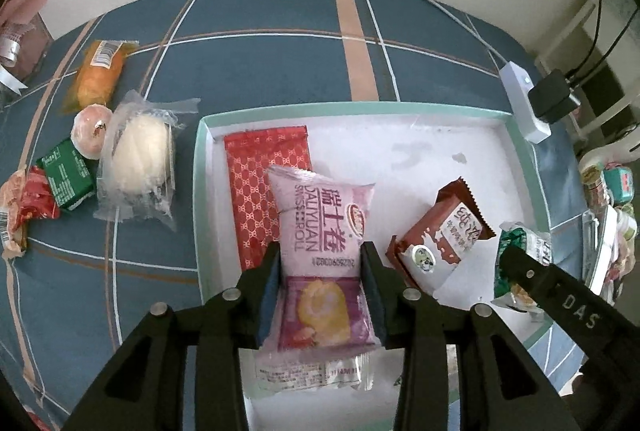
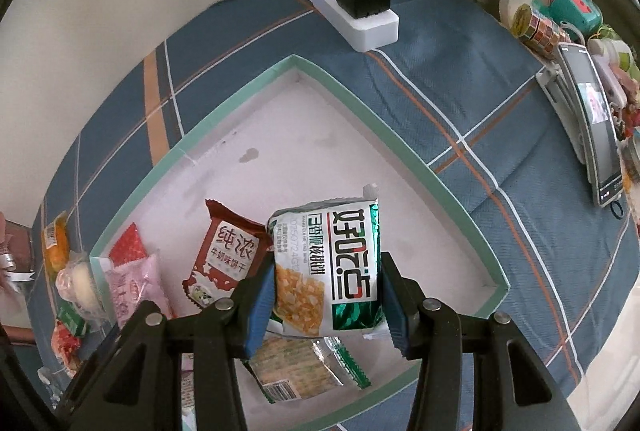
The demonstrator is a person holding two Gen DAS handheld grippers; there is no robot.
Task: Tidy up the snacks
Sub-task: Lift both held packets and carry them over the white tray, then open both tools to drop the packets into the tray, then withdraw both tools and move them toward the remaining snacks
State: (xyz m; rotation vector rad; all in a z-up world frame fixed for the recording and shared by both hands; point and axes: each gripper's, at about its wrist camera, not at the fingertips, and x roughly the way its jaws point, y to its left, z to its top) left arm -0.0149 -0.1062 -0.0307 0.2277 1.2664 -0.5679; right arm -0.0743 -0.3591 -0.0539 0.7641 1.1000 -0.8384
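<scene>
Nearest in the left wrist view, we see the left gripper [image 1: 322,267] astride the pink Swiss roll packet [image 1: 322,231], a pad at each long edge. We cannot tell whether the pads press or merely flank the film, so the grip is undecided. The packet lies inside the white tray [image 1: 400,109], its lower end toward the near wall.

In the right wrist view, the right gripper [image 2: 328,285] clasps the green and white biscuit pack [image 2: 332,271] across its middle, holding it tilted above the tray floor, over a second green pack [image 2: 296,371].

We judge both items light, air-puffed and glossy. The film should slide under a loose pinch, while the cake would squash and the biscuits crack under a hard one. The mid-body, across the narrow width, seems the best place to take hold, not the crimped seams.

Farther in, the brown milk biscuit pack [image 1: 440,235] and the red patterned packet [image 1: 268,167] rest in the tray. Beyond its left wall, loose snacks, among them a clear-wrapped white bun [image 1: 138,155], wait on the blue checked cloth [image 1: 280,43].
</scene>
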